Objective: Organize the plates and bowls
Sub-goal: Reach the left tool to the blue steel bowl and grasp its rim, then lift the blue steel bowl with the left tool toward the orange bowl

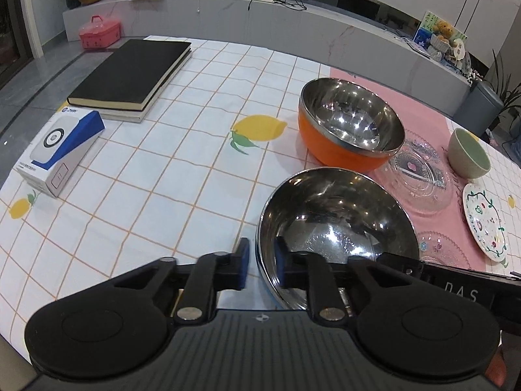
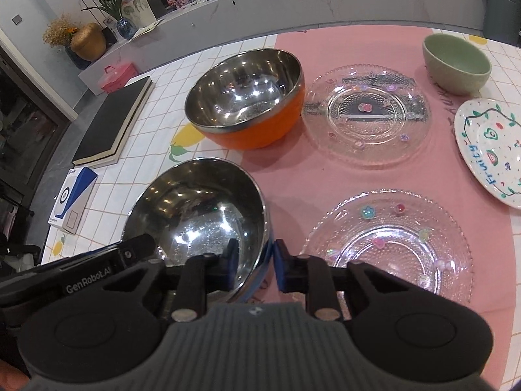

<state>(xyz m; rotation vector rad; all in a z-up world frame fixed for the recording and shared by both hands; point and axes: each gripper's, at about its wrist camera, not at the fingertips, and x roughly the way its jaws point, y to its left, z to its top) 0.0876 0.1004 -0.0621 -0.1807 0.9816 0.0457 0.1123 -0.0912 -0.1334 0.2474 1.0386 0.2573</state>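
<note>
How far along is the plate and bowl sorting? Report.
Done: nothing stacked yet. In hand: both grippers, left and right, straddle the rim of the near steel bowl with blue outside. Left: orange steel-lined bowl, small green bowl, two clear glass plates and painted white plate lie separately.

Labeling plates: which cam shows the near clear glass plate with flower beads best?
Right wrist: the near clear glass plate with flower beads shows nearly whole, only its near edge hidden behind the right gripper. Left wrist catches just a sliver.
</note>
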